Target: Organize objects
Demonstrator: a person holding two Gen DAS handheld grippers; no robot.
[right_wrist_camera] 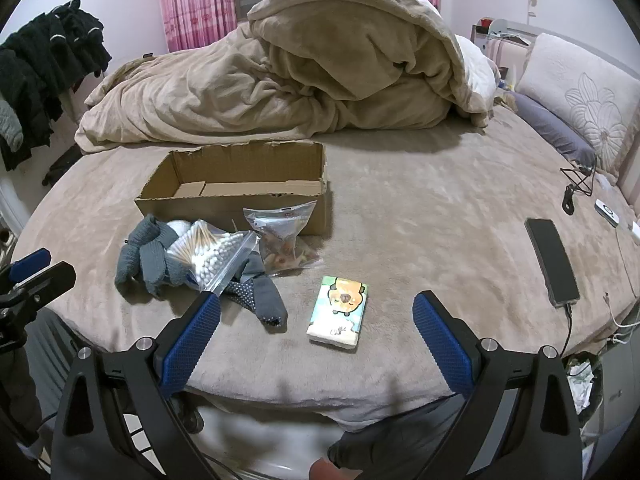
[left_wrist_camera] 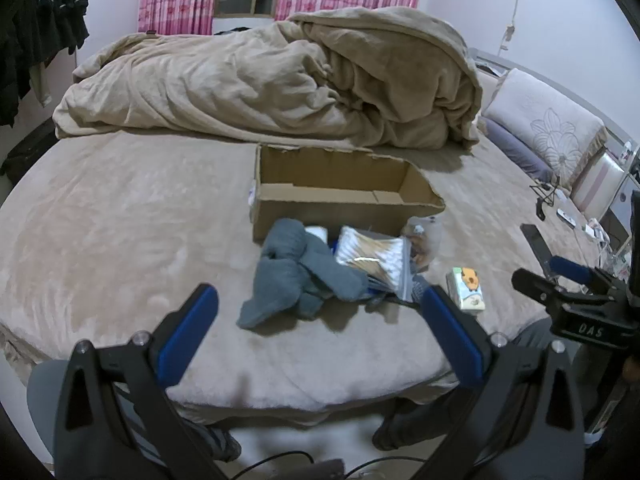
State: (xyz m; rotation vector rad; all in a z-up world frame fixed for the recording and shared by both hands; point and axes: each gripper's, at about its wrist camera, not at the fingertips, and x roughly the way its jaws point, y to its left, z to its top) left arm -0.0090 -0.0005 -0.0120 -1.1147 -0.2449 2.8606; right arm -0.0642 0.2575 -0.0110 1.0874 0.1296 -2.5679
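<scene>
Left wrist view: the left tongs (left_wrist_camera: 320, 332) are spread wide and hold nothing, poised over the near edge of the bed (left_wrist_camera: 120, 208). Beyond them a heap lies against the front wall of an open box (left_wrist_camera: 340, 196): grey socks (left_wrist_camera: 296, 272) on the left, a swab bag (left_wrist_camera: 372, 258) overlapping them, a snack bag (left_wrist_camera: 422, 240) leaning on the box's right front corner. A tissue pack (left_wrist_camera: 466, 288) lies apart to the right of the heap, just beyond the right finger's tip. The right tongs (left_wrist_camera: 568, 280) show at the right edge; whether they are spread cannot be told here. A blanket (left_wrist_camera: 280, 80) is piled behind the box.

Right wrist view: the right tongs (right_wrist_camera: 316, 320) are spread wide and empty, with the tissue pack (right_wrist_camera: 338, 312) lying flat on the bed (right_wrist_camera: 420, 208) between the fingers' tips. The socks (right_wrist_camera: 148, 256), swab bag (right_wrist_camera: 212, 252) and snack bag (right_wrist_camera: 284, 236) sit left of it, in front of the box (right_wrist_camera: 240, 184). A phone (right_wrist_camera: 552, 260) lies well to the right.
</scene>
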